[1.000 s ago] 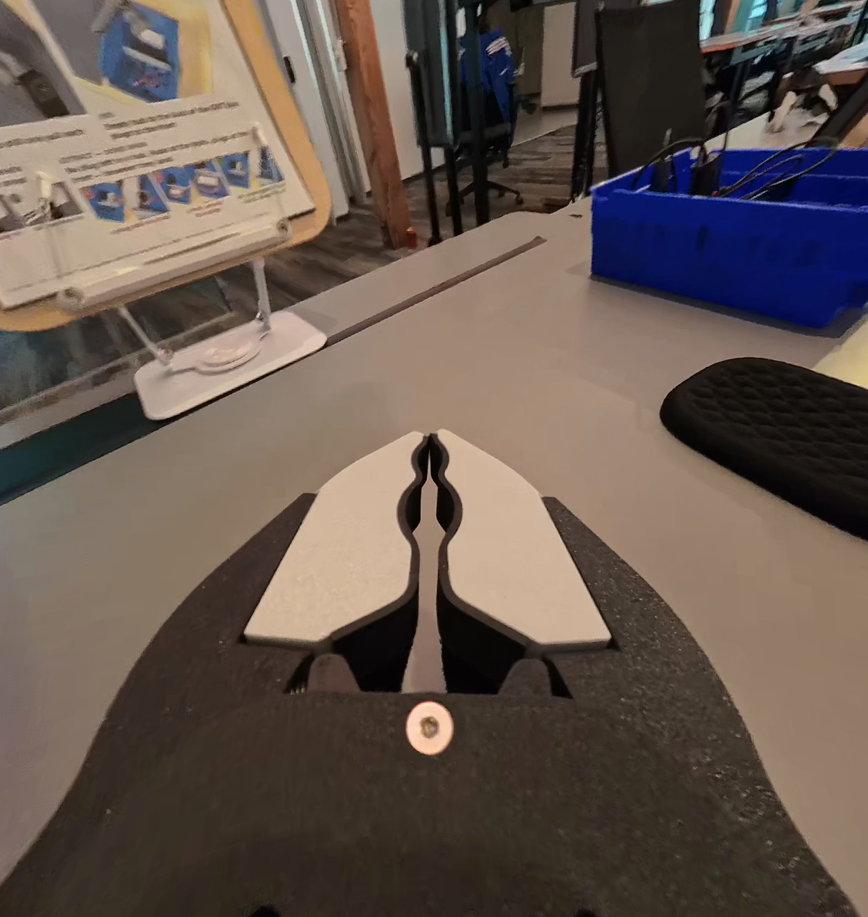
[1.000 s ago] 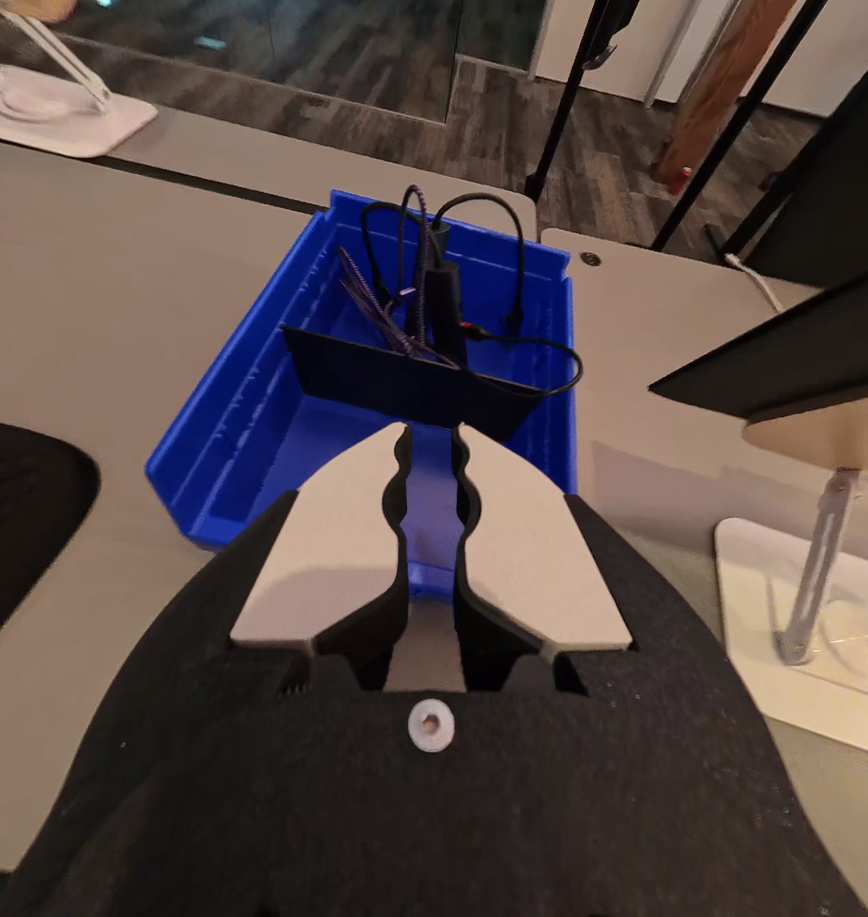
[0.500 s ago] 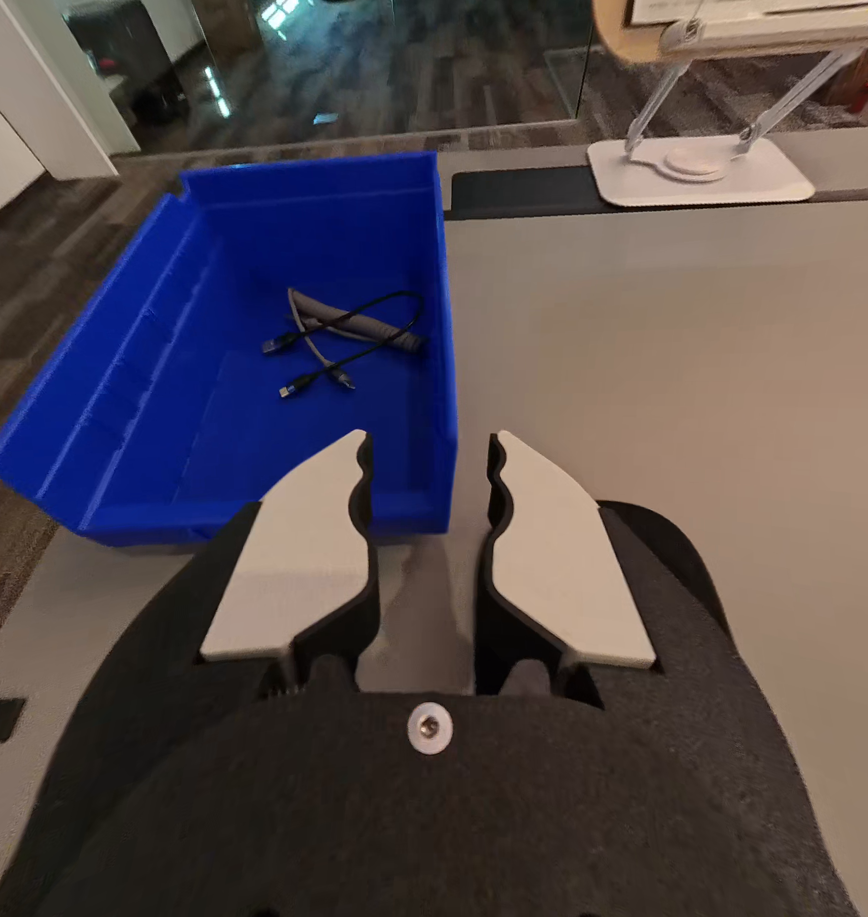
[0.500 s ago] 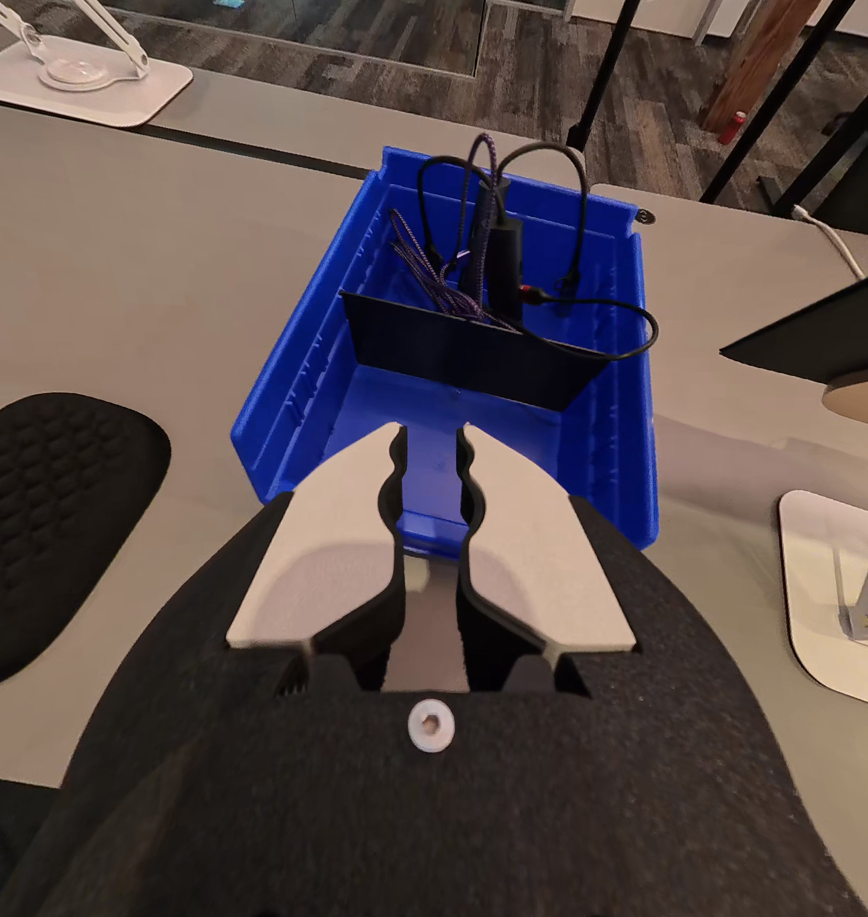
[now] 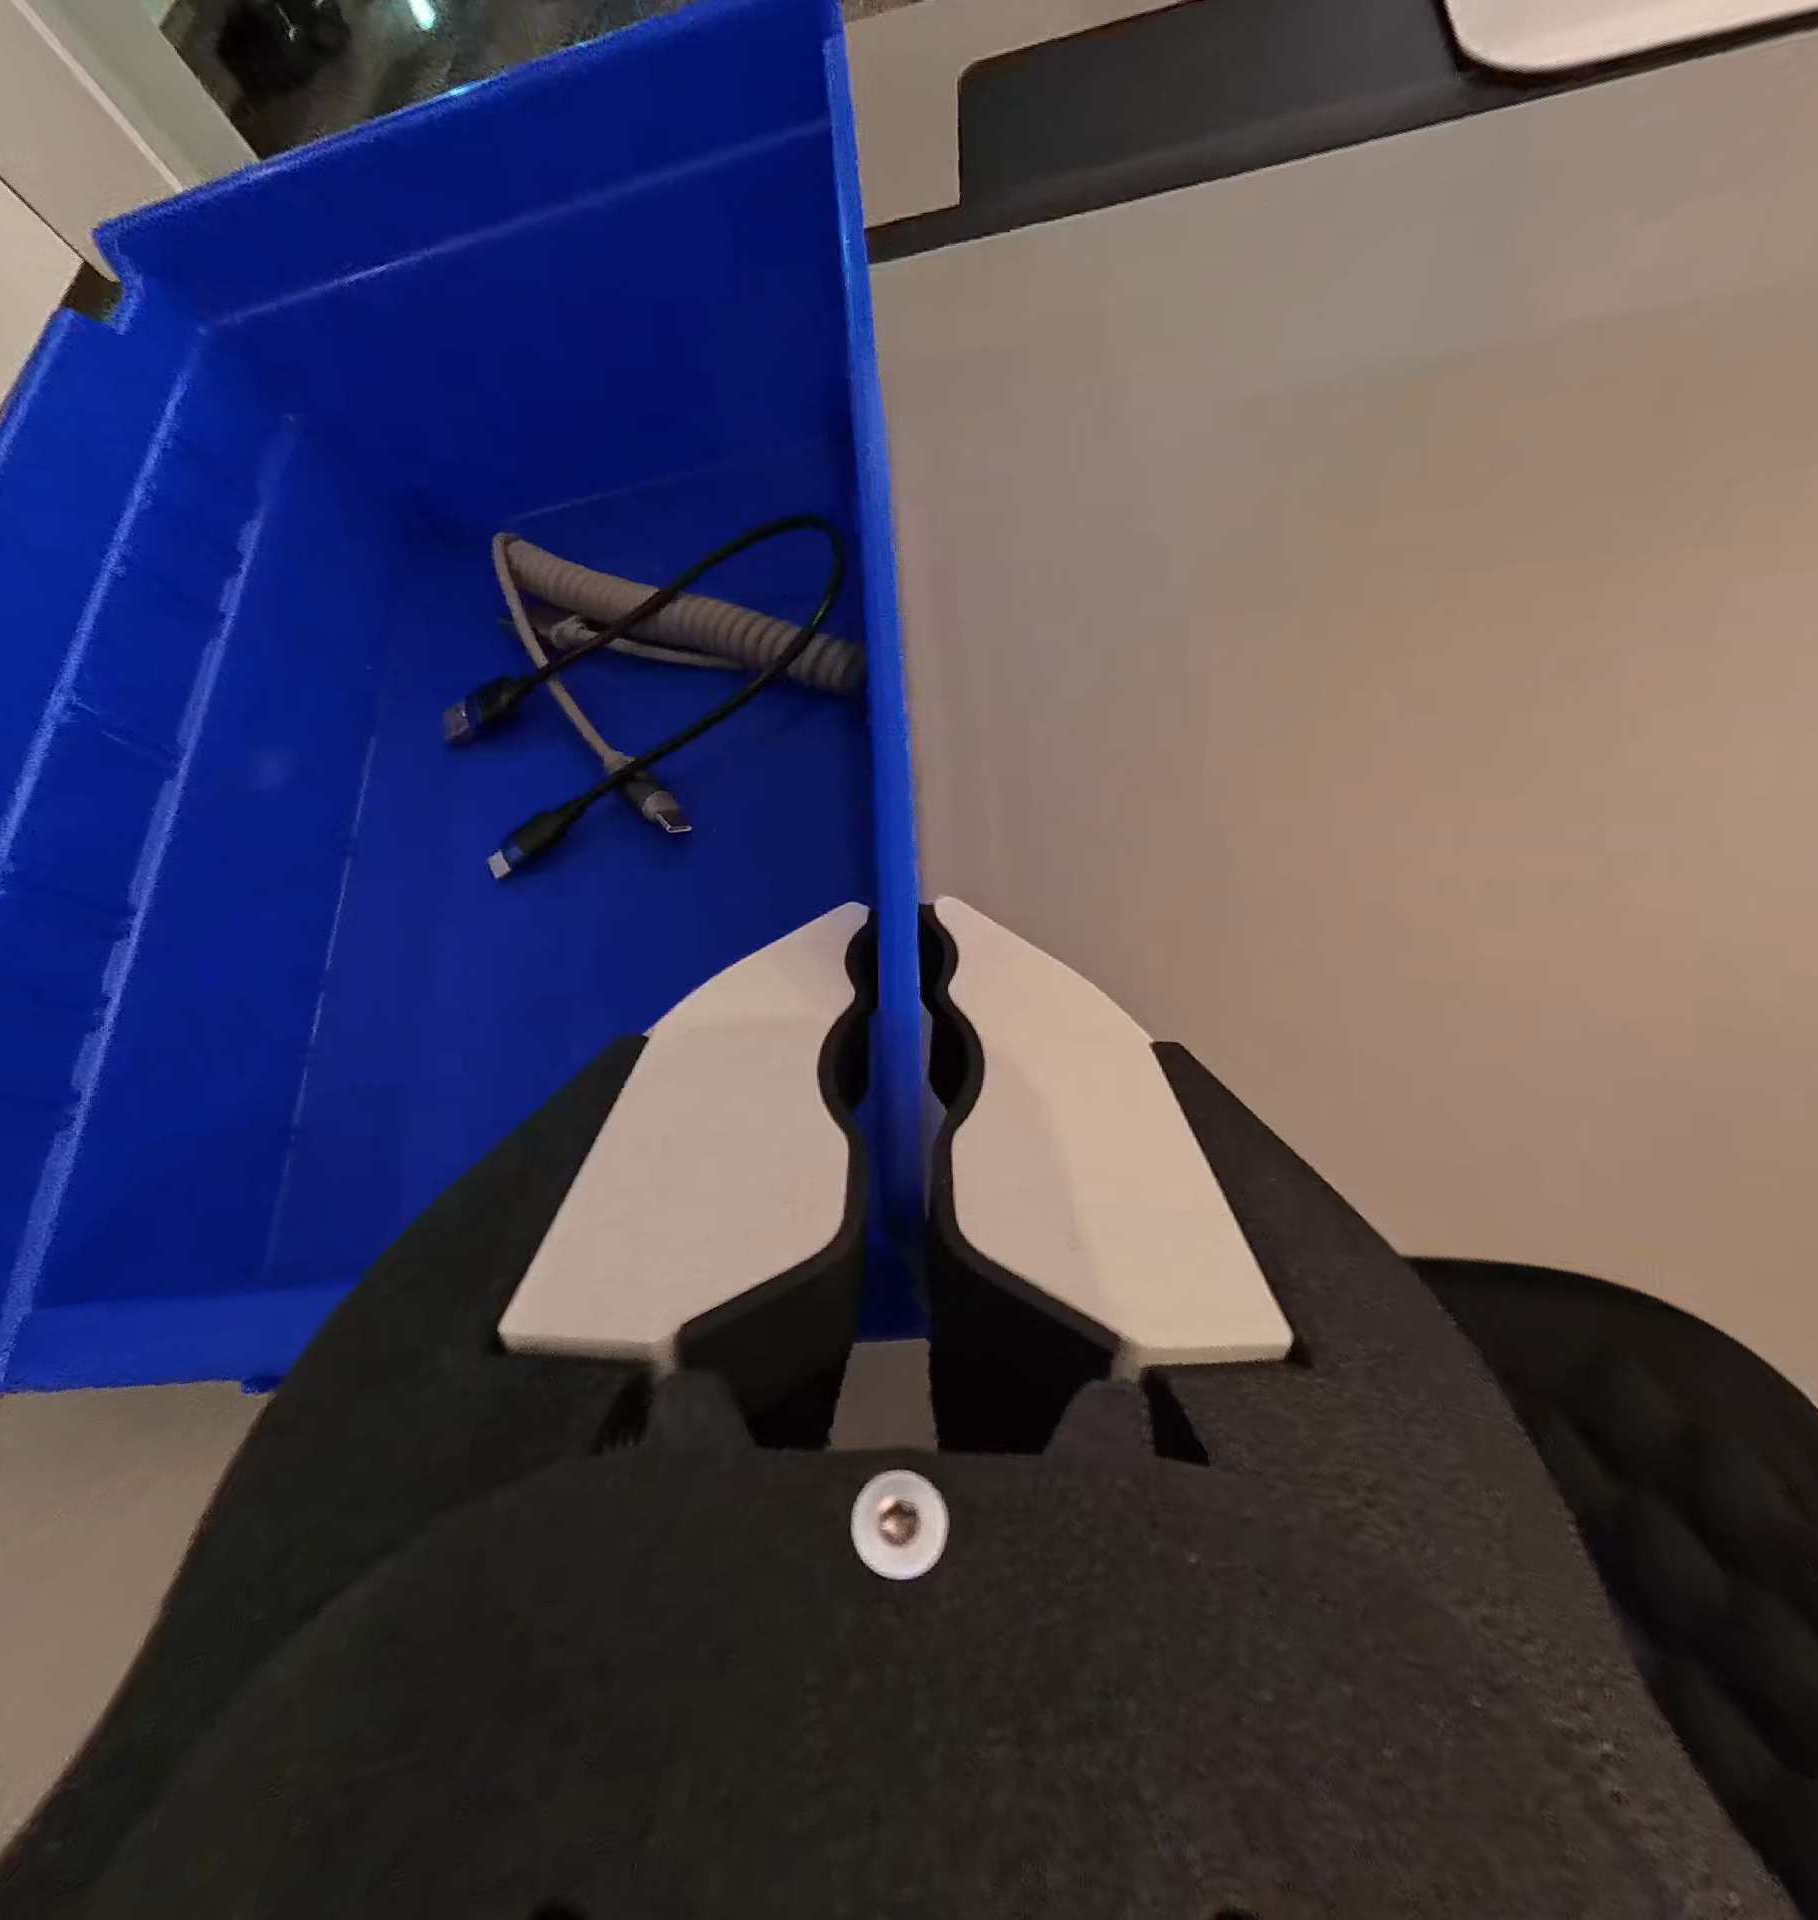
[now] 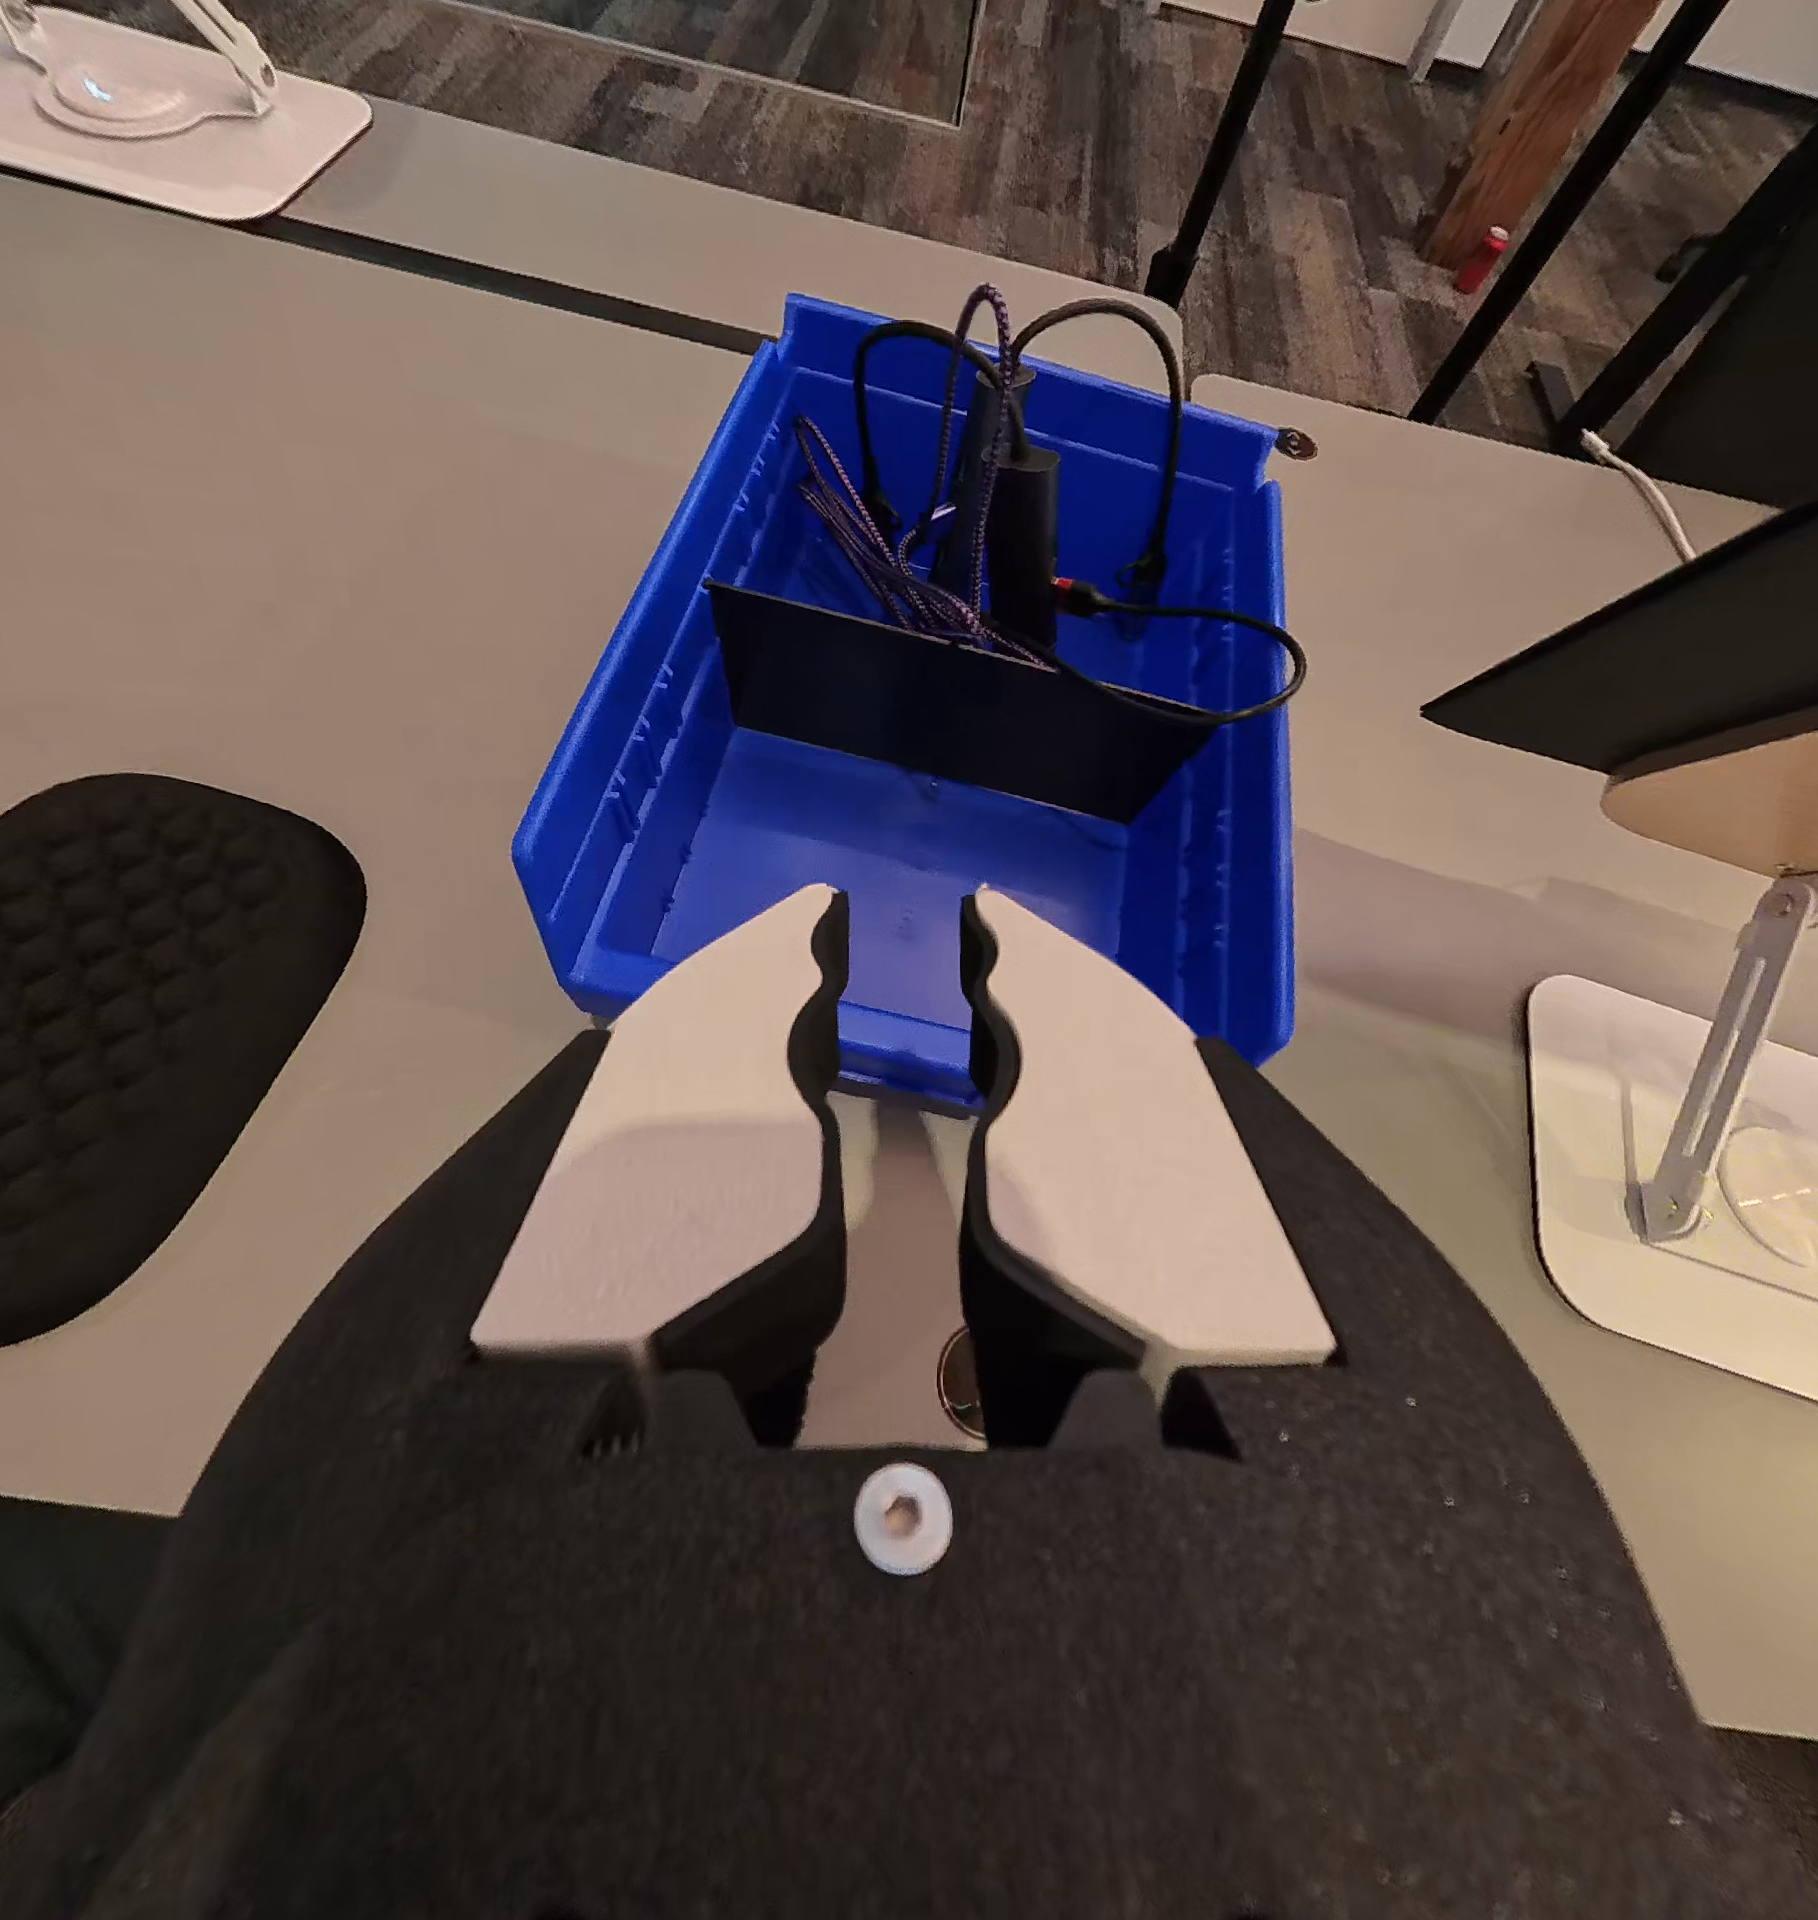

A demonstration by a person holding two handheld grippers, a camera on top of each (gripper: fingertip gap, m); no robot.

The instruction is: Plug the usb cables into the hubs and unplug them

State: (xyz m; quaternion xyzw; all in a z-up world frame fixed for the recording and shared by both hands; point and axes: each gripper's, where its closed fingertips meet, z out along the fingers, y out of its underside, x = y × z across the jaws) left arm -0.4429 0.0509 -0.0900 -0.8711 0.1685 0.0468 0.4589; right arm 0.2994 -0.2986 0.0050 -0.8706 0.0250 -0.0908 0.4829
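Note:
In the left wrist view a blue bin [image 5: 851, 416] holds a grey coiled USB cable [image 5: 697, 623] and a short black USB cable [image 5: 531, 836]. My left gripper [image 5: 900, 914] is shut on the bin's right wall near its front corner, one finger inside and one outside. In the right wrist view a second blue bin [image 6: 1237, 831] has a black divider [image 6: 936, 717]. Behind the divider stands a black hub [image 6: 1024, 540] with purple braided cables [image 6: 884, 561] and black cables [image 6: 1289, 665]. My right gripper [image 6: 900, 914] is open and empty above this bin's front rim.
A black padded rest [image 6: 105, 1018] lies on the grey table between the bins; it also shows in the left wrist view [image 5: 1663, 1507]. White stand bases sit at the right [image 6: 1694, 1195] and far left [image 6: 157, 114]. The right bin's front compartment [image 6: 884, 831] holds nothing. Tip to tip, the grippers are about 85 cm apart.
My left gripper swung left from the stand to the left bin, opened, then closed on the bin's right wall. My right gripper drew back from its bin and opened a little wider.

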